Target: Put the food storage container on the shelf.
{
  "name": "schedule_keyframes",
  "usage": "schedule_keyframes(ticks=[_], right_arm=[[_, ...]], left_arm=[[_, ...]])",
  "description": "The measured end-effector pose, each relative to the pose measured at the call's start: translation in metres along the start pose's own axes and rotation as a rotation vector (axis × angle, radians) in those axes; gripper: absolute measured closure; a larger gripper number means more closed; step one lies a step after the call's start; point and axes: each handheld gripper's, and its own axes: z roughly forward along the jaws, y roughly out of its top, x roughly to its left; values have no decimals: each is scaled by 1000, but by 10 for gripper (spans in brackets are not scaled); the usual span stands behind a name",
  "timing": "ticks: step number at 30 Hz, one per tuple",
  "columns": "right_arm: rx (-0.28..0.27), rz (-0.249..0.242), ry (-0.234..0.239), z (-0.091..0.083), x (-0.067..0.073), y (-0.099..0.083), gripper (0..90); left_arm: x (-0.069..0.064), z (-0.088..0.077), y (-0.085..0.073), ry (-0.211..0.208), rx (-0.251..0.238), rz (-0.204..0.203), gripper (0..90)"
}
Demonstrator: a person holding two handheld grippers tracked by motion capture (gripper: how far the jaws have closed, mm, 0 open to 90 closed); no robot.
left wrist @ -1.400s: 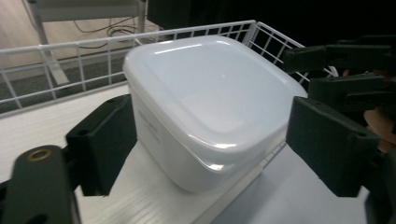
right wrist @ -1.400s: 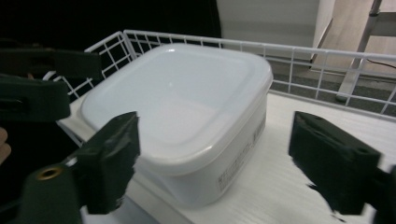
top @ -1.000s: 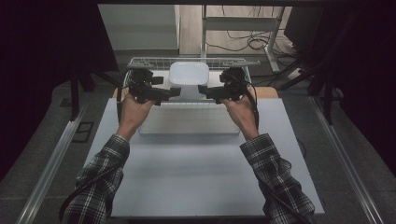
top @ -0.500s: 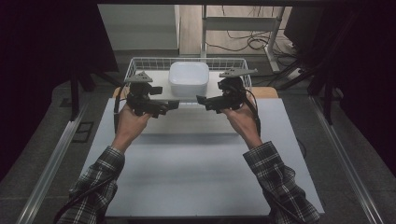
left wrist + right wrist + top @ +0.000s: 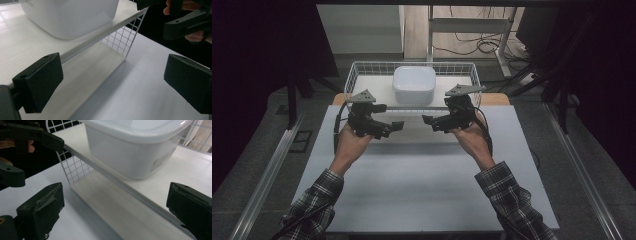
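Note:
A white lidded plastic container (image 5: 414, 85) sits in a white wire basket (image 5: 354, 76) at the table's far edge. In the high view my left gripper (image 5: 393, 128) and right gripper (image 5: 430, 122) hover in front of the basket, tips facing each other. Both are open and hold nothing. The left gripper view has my left gripper (image 5: 112, 82) open wide before the basket's mesh corner (image 5: 125, 42), the container (image 5: 70, 17) above it. In the right gripper view my right gripper (image 5: 115, 212) is open below the container (image 5: 135, 147). The other gripper (image 5: 37, 161) shows at upper left.
The white table top (image 5: 422, 190) stretches toward the person. A pale board (image 5: 412, 132) lies under the basket's front. Metal rails (image 5: 267, 175) run along both sides of the table. A frame with cables (image 5: 472, 30) stands behind the basket.
Both grippers have drawn back toward the person, away from the container's sides. The container stays in the basket.

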Motion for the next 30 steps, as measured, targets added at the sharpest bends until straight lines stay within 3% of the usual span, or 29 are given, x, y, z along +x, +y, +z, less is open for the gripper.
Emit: schedule_keyframes(ticks=[9,23,30], right_arm=[[7,-19,9,-7,8,-15,10],[13,-29,-1,-21,12,-42,10],[7,-24,-5,-28,15,-57,10]], left_arm=[[-5,2,-17,-27,33,-14,17],[-16,7,-38,-59,93,25,0],[-20,9,-50,-91,80,0,0]])
